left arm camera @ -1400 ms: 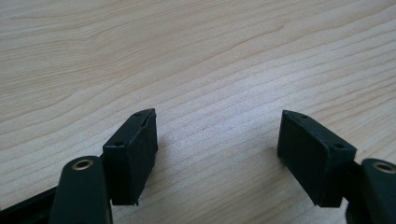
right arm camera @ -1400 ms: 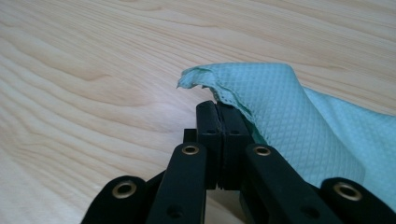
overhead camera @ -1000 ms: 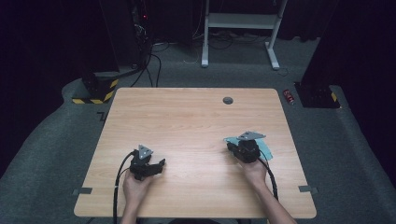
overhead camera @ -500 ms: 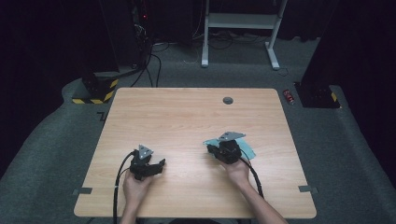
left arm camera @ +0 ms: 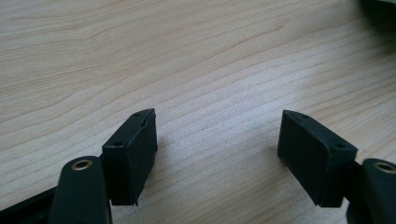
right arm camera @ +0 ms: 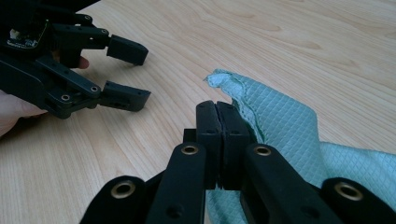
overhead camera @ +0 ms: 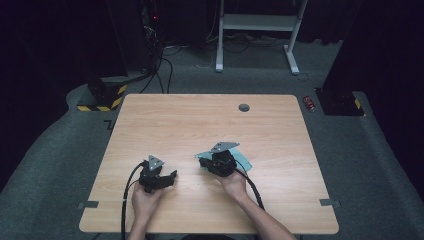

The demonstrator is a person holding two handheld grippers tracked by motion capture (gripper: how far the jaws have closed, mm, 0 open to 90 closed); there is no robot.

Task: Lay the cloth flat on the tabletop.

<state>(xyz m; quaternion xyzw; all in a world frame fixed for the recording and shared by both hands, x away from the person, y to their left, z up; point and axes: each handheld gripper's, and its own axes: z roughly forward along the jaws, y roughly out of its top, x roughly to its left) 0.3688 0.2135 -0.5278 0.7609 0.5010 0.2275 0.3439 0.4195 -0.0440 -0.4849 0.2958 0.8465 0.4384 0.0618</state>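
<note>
Dragged leftward since the earlier frame, the pale green quilted cloth [right arm camera: 289,135] trails on the wooden bench [overhead camera: 200,120], pinched by the right gripper [right arm camera: 217,140]; left gripper [left arm camera: 217,144] fingers spread. A thin edge-hold could slip.

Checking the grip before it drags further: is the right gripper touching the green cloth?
Touching. The right gripper view shows the right gripper with jaws pressed together on a fold of the green cloth.

a lab – dark room, equipment rack [overhead camera: 145,30], trailing cables [overhead camera: 165,70], hazard-striped base [overhead camera: 102,97].
</note>
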